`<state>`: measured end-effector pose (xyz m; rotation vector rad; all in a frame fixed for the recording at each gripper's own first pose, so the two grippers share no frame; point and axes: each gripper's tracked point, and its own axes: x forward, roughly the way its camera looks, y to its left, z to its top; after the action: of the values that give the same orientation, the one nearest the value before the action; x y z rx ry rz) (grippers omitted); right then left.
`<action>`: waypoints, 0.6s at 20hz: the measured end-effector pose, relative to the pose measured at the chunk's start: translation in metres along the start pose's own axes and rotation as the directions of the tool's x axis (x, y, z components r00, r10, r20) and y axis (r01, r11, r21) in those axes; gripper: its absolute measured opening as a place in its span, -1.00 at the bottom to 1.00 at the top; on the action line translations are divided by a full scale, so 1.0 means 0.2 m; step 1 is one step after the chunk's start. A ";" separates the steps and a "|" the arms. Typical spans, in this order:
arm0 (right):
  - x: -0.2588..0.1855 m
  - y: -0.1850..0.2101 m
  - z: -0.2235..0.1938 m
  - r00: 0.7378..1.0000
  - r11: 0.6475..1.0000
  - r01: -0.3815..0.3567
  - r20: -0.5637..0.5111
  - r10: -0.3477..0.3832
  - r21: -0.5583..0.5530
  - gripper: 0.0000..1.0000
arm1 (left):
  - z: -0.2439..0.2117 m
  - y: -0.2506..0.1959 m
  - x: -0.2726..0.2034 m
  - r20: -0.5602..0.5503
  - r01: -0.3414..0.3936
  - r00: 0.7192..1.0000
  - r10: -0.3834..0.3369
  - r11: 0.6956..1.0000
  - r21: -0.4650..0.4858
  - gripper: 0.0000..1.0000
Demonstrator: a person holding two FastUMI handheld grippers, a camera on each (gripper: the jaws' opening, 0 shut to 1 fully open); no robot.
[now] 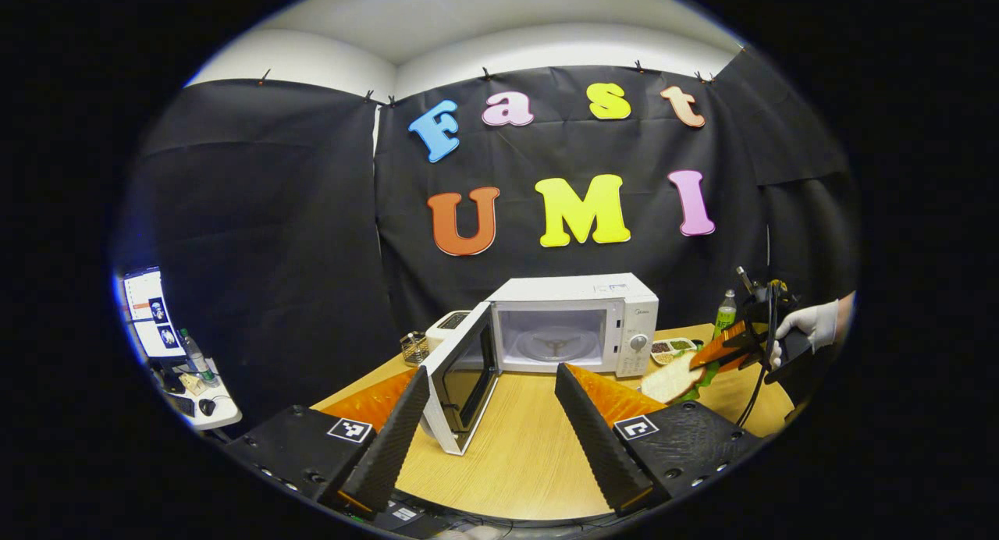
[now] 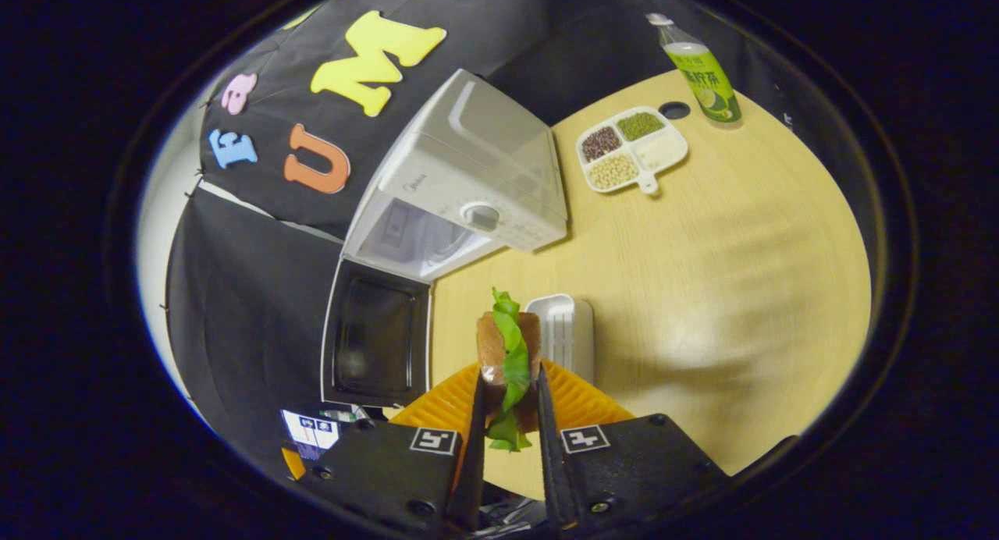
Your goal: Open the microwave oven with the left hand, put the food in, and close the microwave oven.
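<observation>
In the left gripper view, the left gripper [image 1: 492, 423] gapes wide and empty; the microwave [image 1: 577, 321] at 12 o'clock has its door [image 1: 460, 384] swung open. At 3 o'clock, the right gripper [image 2: 509, 415] pinches the sandwich [image 2: 509, 353], a white tray [image 2: 563, 329] just beside it and a bottle [image 2: 702, 72] beyond.

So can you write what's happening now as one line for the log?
microwave: door open | left hand-held gripper: open, empty | right hand-held gripper: shut on sandwich | step: food not yet inside

White microwave oven [image 1: 574, 321] stands on the wooden table, door [image 1: 462, 384] swung fully open, cavity empty with glass turntable visible. Sandwich [image 2: 509, 353], apparently bread with green lettuce, held aloft near it.
</observation>
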<state>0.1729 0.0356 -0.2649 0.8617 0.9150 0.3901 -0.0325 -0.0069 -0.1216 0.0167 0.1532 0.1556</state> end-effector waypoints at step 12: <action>0.52 0.69 0.10 0.865 0.982 -0.178 0.484 0.128 0.057 -0.31 | -0.09 0.39 0.11 -0.029 0.143 0.989 -0.142 0.989 0.032 0.93</action>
<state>0.2561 0.1766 -0.2048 1.0683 0.4068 0.2490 -0.0247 0.0741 -0.1398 0.0372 0.1836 0.0106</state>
